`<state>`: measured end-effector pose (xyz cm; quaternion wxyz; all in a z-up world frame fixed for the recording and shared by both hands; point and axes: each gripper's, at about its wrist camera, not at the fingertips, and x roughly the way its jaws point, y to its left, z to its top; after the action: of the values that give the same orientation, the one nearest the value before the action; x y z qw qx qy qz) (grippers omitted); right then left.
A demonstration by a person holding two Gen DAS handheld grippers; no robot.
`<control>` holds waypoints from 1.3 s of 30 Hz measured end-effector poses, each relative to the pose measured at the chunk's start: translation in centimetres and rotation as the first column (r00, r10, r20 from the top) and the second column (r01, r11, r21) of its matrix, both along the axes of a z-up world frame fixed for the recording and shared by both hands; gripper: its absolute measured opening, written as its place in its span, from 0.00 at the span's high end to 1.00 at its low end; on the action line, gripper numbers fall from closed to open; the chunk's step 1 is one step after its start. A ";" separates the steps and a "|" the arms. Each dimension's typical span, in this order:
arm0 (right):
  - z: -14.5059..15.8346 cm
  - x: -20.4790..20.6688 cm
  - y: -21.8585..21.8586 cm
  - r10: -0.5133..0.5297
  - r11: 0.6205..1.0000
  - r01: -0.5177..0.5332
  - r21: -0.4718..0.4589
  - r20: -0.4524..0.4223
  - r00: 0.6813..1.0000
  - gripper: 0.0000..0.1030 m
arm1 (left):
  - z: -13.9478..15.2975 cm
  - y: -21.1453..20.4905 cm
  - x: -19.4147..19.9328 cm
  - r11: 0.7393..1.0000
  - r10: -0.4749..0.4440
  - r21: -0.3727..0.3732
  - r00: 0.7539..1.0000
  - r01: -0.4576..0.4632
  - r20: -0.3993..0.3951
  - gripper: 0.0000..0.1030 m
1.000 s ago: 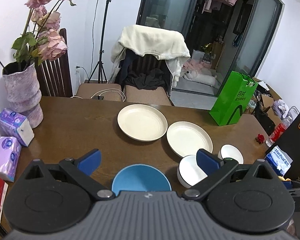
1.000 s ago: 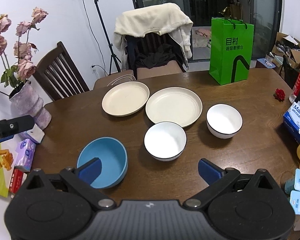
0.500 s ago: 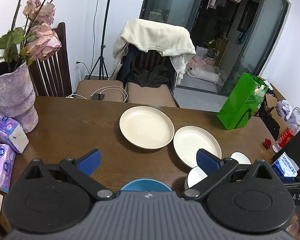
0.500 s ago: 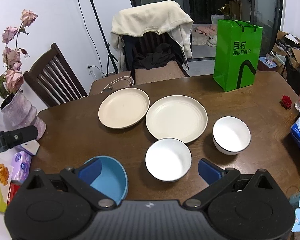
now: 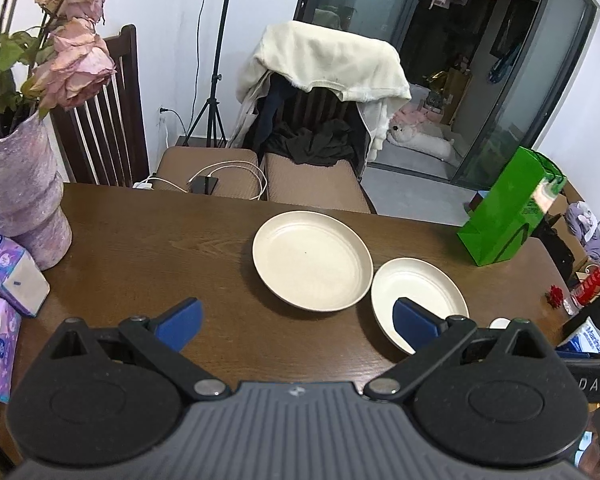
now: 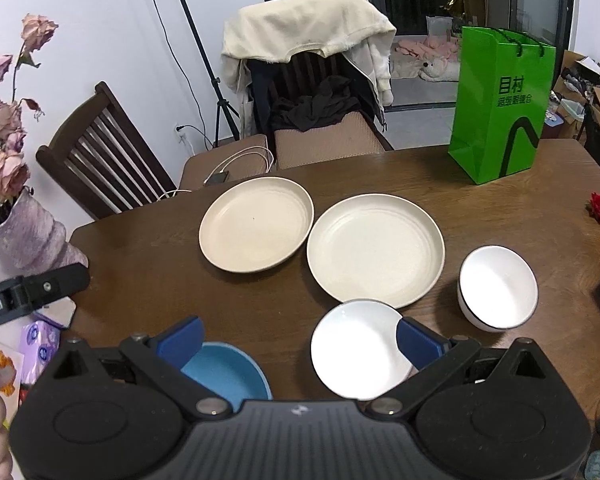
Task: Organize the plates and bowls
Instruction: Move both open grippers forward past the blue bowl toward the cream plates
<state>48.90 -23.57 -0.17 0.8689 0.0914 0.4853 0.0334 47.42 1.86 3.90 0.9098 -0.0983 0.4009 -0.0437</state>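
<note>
Right wrist view: two cream plates, two white bowls and one blue bowl are counted on the worktop. All five are set upright, mouths upward; being round, no long axis is presented. The plates are placed side by side, rims nearly touching, at mid-worktop, with the bowls nearer the cameras. Jaws of the right gripper and the left gripper are held apart, nothing between them. Compared with a second ago, the blue bowl is now hidden from the left wrist view, and the plates are seen closer.
</note>
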 end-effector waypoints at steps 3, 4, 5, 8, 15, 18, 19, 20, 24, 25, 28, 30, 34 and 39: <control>-0.3 1.6 0.1 -0.008 1.000 0.008 0.009 -0.006 1.000 0.00 | -0.5 0.3 1.3 1.000 0.004 -0.002 1.000 -0.004 -0.010 0.00; -0.5 2.3 0.2 -0.013 1.000 0.013 0.011 -0.010 1.000 0.00 | -0.7 0.3 1.8 1.000 0.004 -0.001 1.000 -0.004 -0.014 0.00; -0.6 2.8 0.2 -0.016 1.000 0.016 0.013 -0.013 1.000 0.00 | -0.9 0.3 2.2 1.000 0.003 -0.001 1.000 -0.003 -0.017 0.00; -1.0 4.4 0.4 -0.025 1.000 0.025 0.017 -0.019 1.000 0.00 | -1.4 0.2 3.4 1.000 0.001 0.007 1.000 -0.001 -0.027 0.00; -2.0 7.9 1.1 -0.031 0.999 0.032 0.004 -0.033 0.999 0.00 | -2.6 0.1 6.4 1.000 -0.004 0.010 0.999 0.004 -0.041 0.00; -2.4 9.4 1.7 -0.024 1.000 0.024 0.003 -0.031 0.999 0.00 | -3.0 0.2 7.7 1.000 0.005 0.001 0.999 -0.005 -0.042 0.00; -2.5 9.8 1.8 -0.021 1.000 0.021 0.000 -0.029 0.999 0.00 | -3.1 0.3 8.1 1.000 0.007 0.000 0.999 -0.007 -0.044 0.00; -2.7 10.4 1.9 -0.020 1.000 0.020 -0.002 -0.027 0.999 0.00 | -3.3 0.3 8.5 1.000 0.009 0.000 0.999 -0.009 -0.047 0.00; -3.3 12.4 2.3 -0.020 1.000 0.020 -0.008 -0.032 0.999 0.00 | -4.2 0.3 10.4 1.000 0.018 0.008 0.998 -0.018 -0.057 0.00; -3.5 12.9 2.4 -0.020 1.000 0.020 -0.010 -0.033 0.999 0.00 | -4.5 0.3 10.9 1.000 0.021 0.009 0.998 -0.021 -0.059 0.00; -3.8 14.4 2.5 -0.016 1.000 0.016 -0.017 -0.026 1.000 0.00 | -5.1 0.4 12.4 0.999 0.036 0.004 0.997 -0.035 -0.068 0.00; -4.2 15.4 2.5 -0.018 1.000 0.018 -0.024 -0.027 0.999 0.00 | -5.6 0.5 13.4 0.999 0.044 0.002 0.996 -0.044 -0.073 0.00; -5.1 17.6 2.4 -0.030 0.999 0.029 -0.030 -0.033 0.999 0.00 | -6.6 0.4 15.6 0.998 0.054 0.017 0.995 -0.053 -0.083 0.00; -6.8 20.4 2.2 -0.038 0.998 0.036 -0.053 -0.038 0.999 0.00 | -8.2 0.4 18.7 0.997 0.074 0.041 0.991 -0.070 -0.112 0.00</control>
<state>69.27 -21.40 -7.02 0.8619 0.0784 0.5010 0.0027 66.07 2.30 -4.28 0.8881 -0.0984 0.4491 0.0024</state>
